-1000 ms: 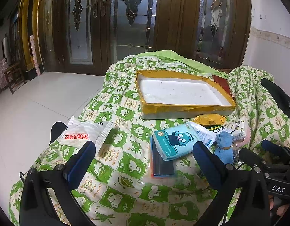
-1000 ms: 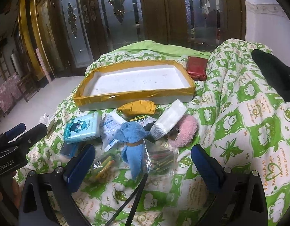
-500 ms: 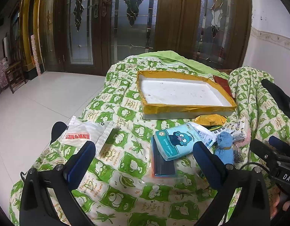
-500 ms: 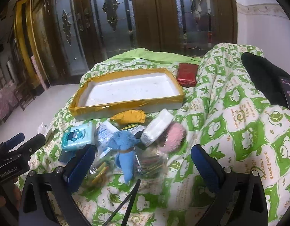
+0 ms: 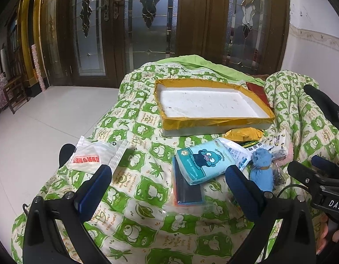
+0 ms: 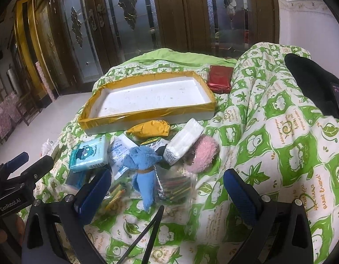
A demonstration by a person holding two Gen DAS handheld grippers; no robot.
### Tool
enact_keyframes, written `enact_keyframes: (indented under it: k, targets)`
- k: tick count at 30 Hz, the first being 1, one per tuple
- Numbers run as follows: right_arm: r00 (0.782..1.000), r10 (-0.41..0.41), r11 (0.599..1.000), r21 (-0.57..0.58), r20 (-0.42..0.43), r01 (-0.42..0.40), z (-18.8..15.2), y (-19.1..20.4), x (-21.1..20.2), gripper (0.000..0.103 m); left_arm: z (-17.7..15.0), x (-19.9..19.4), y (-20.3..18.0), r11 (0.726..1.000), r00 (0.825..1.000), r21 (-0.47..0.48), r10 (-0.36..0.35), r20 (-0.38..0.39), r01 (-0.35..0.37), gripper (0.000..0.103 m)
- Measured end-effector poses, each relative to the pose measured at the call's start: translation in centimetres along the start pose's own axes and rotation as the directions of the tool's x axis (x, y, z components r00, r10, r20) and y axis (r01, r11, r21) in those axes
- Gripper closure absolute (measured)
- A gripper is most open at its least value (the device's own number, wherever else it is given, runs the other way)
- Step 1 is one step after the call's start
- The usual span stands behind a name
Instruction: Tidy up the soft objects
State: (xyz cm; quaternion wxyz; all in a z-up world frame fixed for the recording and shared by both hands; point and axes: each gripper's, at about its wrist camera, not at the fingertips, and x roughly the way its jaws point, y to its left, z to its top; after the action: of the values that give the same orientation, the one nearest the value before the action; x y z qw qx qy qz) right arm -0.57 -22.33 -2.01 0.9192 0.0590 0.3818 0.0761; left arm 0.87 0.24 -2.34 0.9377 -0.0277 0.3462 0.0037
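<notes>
Both wrist views facing tray (image 5: 215, 125)

"DAS" on right gripper (image 5: 323, 189), "GenRobot.AI" on left gripper (image 6: 17, 189)

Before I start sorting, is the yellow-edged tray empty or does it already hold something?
Empty: the yellow-edged tray shows only bare white floor in both views.

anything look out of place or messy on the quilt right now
Yes. The yellow-rimmed white foam tray sits empty while the soft items lie heaped in front of it: the blue cloth bundle and teal cartoon tissue pack overlap other packets. A clear plastic bag with red print lies apart at the quilt's left edge.
</notes>
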Motion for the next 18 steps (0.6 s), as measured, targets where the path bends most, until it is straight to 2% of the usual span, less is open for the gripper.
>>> enact_keyframes:
  k: [6,10,15,18]
  targets:
    - [1.0,0.004,1.0,-0.003,-0.019,-0.004,0.0,0.0,0.5,0.0,0.0,1.2,-0.9,0.999,0.998,0.042,-0.028,-0.047,0.03,0.0]
    - [1.0,0.007,1.0,0.0,-0.031,-0.007,0.0,-0.1,0.7,0.001,0.2,2.3,-2.0,0.993,0.994,0.09,-0.07,-0.085,0.078,0.0]
    - [0.999,0.006,1.0,0.004,-0.048,-0.006,0.0,-0.3,1.1,0.0,1.2,4.6,-3.1,0.974,0.976,0.155,-0.137,-0.168,0.163,0.0]
    - [0.998,0.007,1.0,0.004,-0.056,-0.006,0.1,-0.4,1.2,0.0,1.4,6.2,-3.9,0.96,0.969,0.219,-0.126,-0.214,0.174,0.0]
